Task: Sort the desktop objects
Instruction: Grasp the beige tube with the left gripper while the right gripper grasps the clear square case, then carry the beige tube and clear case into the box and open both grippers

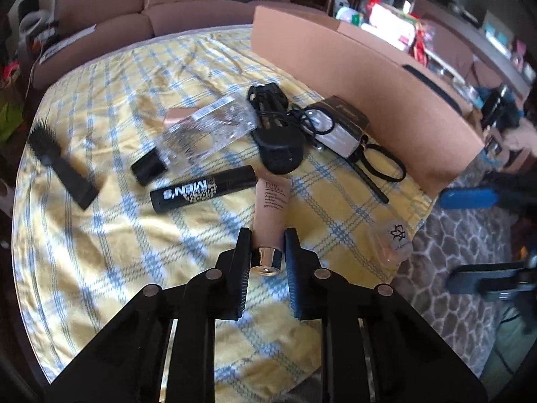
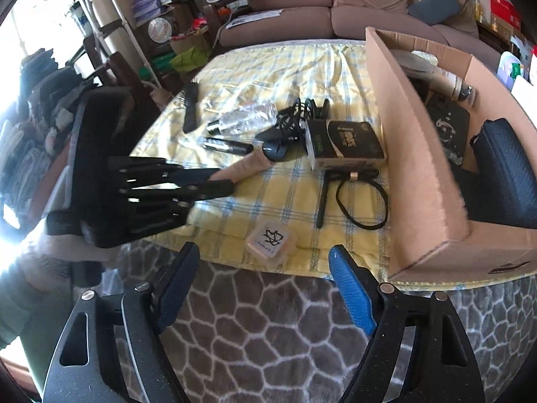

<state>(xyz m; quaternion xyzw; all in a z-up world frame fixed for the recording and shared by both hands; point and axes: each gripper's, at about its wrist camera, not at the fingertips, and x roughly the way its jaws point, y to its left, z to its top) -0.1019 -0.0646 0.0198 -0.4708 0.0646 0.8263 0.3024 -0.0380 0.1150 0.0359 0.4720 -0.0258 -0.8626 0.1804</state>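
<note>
The left hand-held gripper (image 1: 267,235) has its fingers narrowed around the cap end of the pink tube (image 1: 272,213), which lies on the bench pointing straight away, while the right hand-held gripper (image 2: 265,262) hangs wide open and empty.

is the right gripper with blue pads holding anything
No, the right gripper hangs open over the patterned rug with nothing between its fingers.

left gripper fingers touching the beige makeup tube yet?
Cannot tell. In the left wrist view the left gripper straddles the beige makeup tube near its silver cap; slivers beside the fingers could be gap or shadow.
</note>
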